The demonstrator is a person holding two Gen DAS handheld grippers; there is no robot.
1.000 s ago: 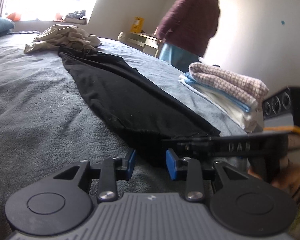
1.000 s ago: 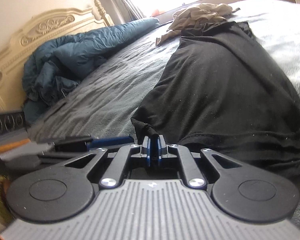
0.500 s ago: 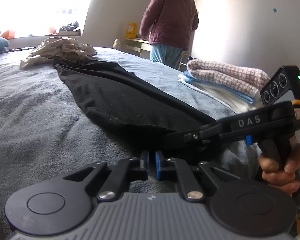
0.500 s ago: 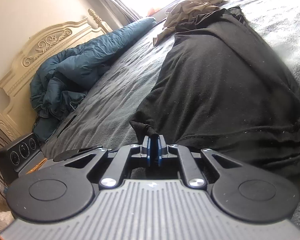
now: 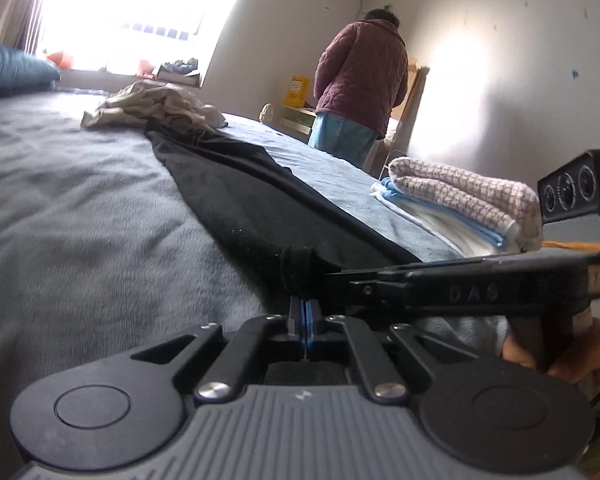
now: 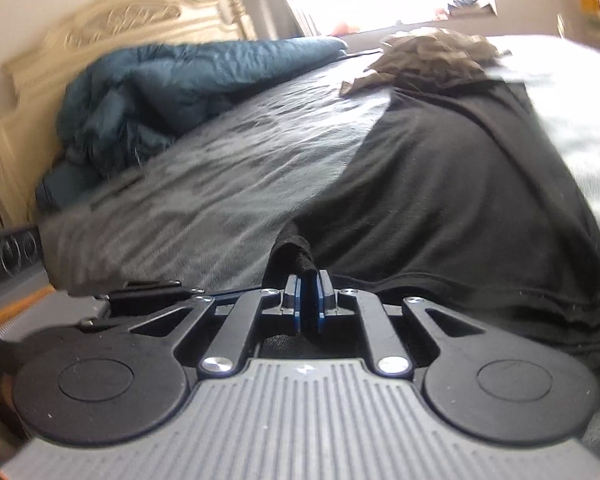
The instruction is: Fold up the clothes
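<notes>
A long black garment (image 5: 236,196) lies stretched out on the grey bed (image 5: 72,216), also in the right wrist view (image 6: 452,184). My left gripper (image 5: 305,312) is shut on its near hem, where a fold of black cloth stands up between the blue pads. My right gripper (image 6: 309,300) is shut on the same near edge, with a tuft of cloth sticking up from the pads. The right gripper's body (image 5: 480,284) crosses the left wrist view at the right, close beside the left gripper.
A crumpled beige garment (image 5: 152,108) lies at the far end of the black one. A folded stack of towels (image 5: 460,204) sits at the bed's right edge. A blue duvet (image 6: 172,92) is heaped by the headboard. A person in a maroon jacket (image 5: 360,80) stands beyond the bed.
My left gripper closed from open onto the garment's near hem and lifted it slightly. My right gripper stayed shut on the cloth and shifted; both views rose and tilted.
</notes>
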